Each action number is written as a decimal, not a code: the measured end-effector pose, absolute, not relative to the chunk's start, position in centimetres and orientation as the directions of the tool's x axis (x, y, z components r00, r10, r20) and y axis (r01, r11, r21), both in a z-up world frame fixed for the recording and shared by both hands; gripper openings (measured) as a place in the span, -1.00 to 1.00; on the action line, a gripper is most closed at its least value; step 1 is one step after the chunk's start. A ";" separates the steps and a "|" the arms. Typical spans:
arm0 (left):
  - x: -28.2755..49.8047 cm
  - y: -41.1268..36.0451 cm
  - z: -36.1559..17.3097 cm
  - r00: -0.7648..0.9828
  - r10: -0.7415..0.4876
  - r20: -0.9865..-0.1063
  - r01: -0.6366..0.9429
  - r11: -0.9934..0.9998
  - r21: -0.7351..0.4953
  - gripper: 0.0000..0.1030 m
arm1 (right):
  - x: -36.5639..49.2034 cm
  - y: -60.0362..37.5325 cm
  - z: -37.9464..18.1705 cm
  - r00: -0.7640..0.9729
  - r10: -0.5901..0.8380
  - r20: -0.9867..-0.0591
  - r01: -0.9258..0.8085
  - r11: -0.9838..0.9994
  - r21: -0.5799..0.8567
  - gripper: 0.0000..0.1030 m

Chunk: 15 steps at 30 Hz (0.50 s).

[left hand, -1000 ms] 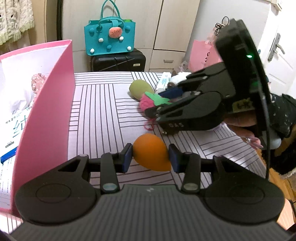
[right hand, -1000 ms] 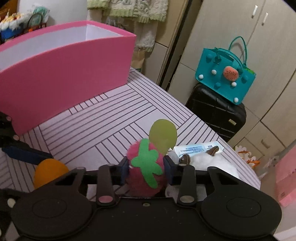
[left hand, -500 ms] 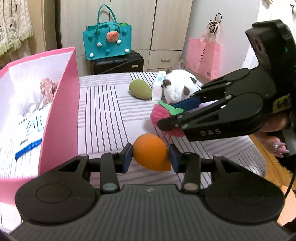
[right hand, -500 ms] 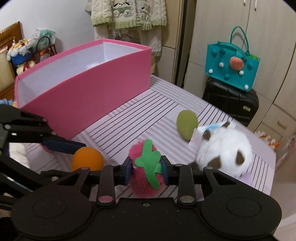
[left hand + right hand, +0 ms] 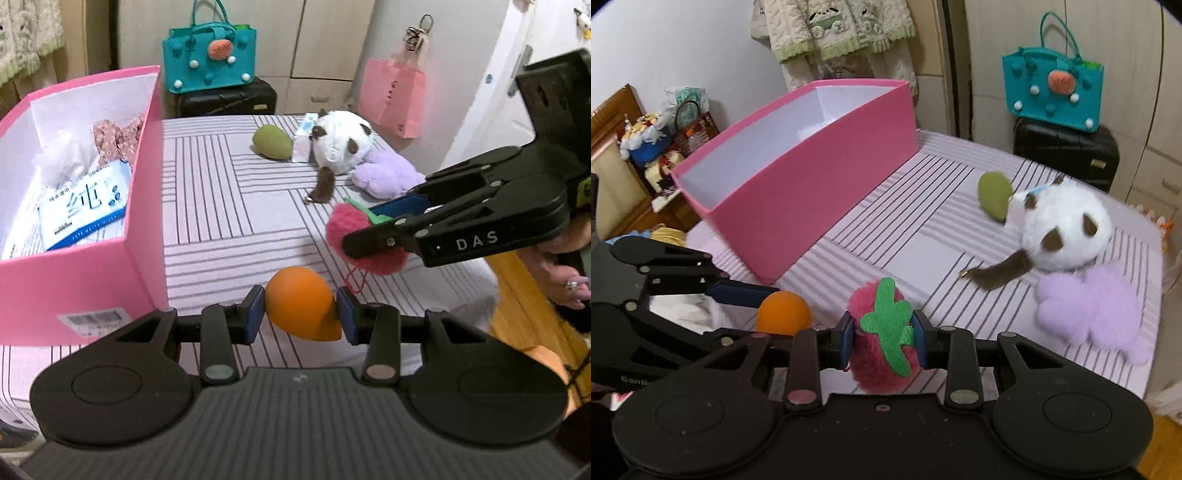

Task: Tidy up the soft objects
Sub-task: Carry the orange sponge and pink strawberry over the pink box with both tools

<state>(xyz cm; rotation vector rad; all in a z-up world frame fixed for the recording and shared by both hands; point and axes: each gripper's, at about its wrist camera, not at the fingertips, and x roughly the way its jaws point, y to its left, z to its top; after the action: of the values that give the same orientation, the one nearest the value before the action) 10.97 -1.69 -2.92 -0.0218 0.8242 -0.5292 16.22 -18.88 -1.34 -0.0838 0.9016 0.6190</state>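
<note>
Jaws clamped: my left gripper (image 5: 300,313) on orange sponge (image 5: 301,308), right gripper (image 5: 883,338) on strawberry (image 5: 882,347). Carry step; next, swing both over pink box (image 5: 122,280), release.

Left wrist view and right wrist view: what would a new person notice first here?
Probably the big pink box on the striped bed, open at the top. Next, both grippers are loaded: the left gripper clamps an orange egg-shaped sponge, and the right gripper clamps a fuzzy pink strawberry. A panda plush lies farther back.
</note>
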 end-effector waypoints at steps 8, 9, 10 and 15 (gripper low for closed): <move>9.0 0.5 -1.0 0.603 -0.419 -0.678 0.437 0.885 -0.159 -0.20 | 14.8 -17.8 -0.6 0.366 0.547 -0.753 -0.551 0.779 0.298 -0.28; 8.7 0.9 -0.8 0.608 -0.415 -0.677 0.436 0.887 -0.152 -0.20 | 14.6 -17.6 -0.5 0.354 0.561 -0.748 -0.555 0.770 0.315 -0.28; 8.5 1.2 -0.5 0.613 -0.409 -0.676 0.436 0.889 -0.142 -0.20 | 14.6 -17.3 -0.4 0.339 0.576 -0.743 -0.558 0.760 0.334 -0.28; 7.9 3.3 1.0 0.600 -0.401 -0.693 0.444 0.887 -0.128 -0.20 | 14.1 -15.3 0.5 0.285 0.622 -0.729 -0.588 0.714 0.379 -0.27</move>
<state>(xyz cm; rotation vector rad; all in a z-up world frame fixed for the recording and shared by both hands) 7.87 3.33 1.00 0.0594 0.7877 -0.4899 14.09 -15.32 0.48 0.0386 0.9937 0.8092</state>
